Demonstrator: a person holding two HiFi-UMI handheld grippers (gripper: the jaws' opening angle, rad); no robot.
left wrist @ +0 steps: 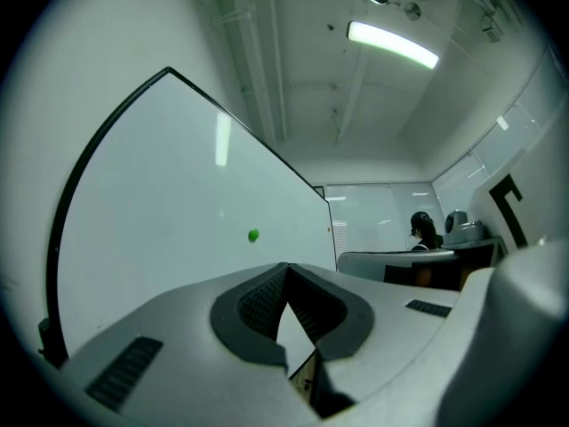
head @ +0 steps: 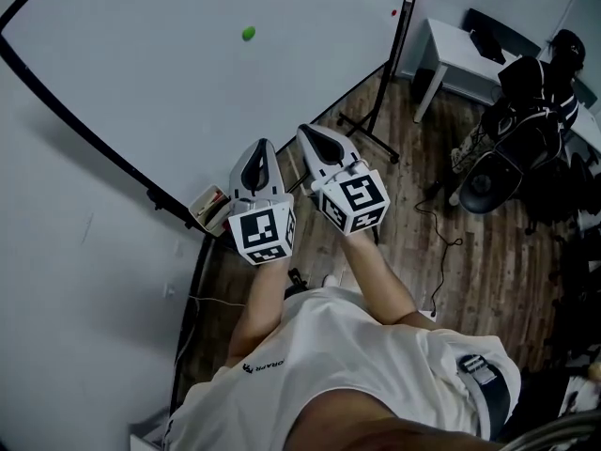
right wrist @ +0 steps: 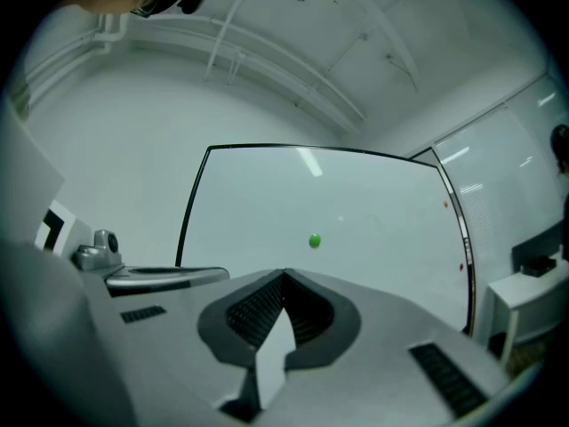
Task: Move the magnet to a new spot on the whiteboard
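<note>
Green magnet (head: pixel 248 34) clings to the whiteboard (head: pixel 141 73), well apart from both grippers. The left gripper (head: pixel 262 148) and right gripper (head: pixel 312 132) have jaws together, empty. It looks small, light, rigid, likely slick: pinch its rim.

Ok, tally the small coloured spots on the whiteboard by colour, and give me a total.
Green magnet: 1
Red spot, by the right edge of the whiteboard: 1
Orange spot, higher up by the same edge: 1
Total: 3
The red and orange ones are too small to tell whether they are magnets.
</note>
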